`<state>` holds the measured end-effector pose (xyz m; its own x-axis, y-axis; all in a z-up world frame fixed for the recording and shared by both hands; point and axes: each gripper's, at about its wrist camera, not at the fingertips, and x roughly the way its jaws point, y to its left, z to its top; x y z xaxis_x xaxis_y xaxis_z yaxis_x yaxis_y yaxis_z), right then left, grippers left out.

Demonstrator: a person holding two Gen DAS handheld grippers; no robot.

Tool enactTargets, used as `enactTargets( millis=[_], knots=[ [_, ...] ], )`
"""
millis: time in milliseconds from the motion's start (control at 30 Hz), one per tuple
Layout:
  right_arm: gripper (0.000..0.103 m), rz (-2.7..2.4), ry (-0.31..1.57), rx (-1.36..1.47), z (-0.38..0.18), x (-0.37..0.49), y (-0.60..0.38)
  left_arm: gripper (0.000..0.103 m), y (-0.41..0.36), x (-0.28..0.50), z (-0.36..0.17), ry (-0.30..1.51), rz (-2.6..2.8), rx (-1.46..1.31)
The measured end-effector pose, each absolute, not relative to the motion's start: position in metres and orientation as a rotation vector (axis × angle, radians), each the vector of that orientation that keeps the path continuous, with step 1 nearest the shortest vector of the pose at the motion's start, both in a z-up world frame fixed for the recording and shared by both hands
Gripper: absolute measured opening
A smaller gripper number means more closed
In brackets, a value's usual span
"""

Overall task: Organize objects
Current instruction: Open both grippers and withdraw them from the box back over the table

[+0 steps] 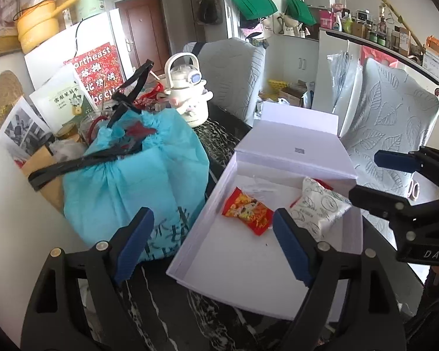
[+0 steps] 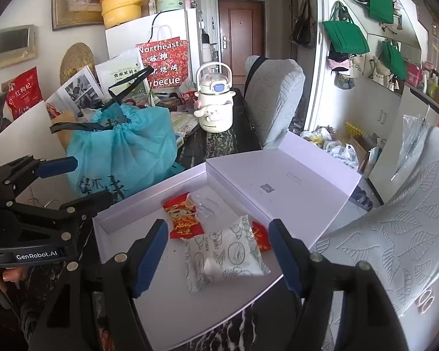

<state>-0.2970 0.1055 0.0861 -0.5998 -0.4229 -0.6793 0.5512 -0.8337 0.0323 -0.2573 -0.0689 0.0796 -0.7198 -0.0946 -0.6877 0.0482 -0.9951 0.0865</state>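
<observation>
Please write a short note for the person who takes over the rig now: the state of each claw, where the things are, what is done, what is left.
Left claw: open, empty, over the box's near-left edge.
Right claw: open, empty, above the white packet.
White box: open on the table, lid flipped back.
Inside: red snack packet, white packet, a second red packet partly under it.
Blue bag: left of the box, drawn shut.
Left: probably closing the lid; other items cannot be told.

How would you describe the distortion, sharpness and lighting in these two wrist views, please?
Left wrist view: strong fisheye bending, dark round vignette, white box and red snack packet sharp, daylight soft, no harsh shadows. Right wrist view: same curvature, chair cover stretched at the edge, box floor bright but not blown out.
</observation>
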Motion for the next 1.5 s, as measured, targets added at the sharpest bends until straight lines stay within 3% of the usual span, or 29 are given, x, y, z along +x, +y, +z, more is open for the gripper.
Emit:
enactTargets(
  millis=[300, 767, 1500],
  knots=[
    [0.072, -2.413, 0.250, 0.918, 0.105, -0.262, 0.110, 0.083, -0.076, -0.225, 0.086, -0.017, -2.848, 1.134],
    [0.072, -2.421, 0.265, 0.895, 0.118, -0.199, 0.116, 0.088, -0.069, -0.165, 0.111, -0.071, -2.858, 1.027],
    [0.074, -2.445, 0.312, 0.859, 0.115, -0.113, 0.135, 0.092, -0.051, -0.089, 0.111, -0.076, -2.867, 1.018]
  ],
)
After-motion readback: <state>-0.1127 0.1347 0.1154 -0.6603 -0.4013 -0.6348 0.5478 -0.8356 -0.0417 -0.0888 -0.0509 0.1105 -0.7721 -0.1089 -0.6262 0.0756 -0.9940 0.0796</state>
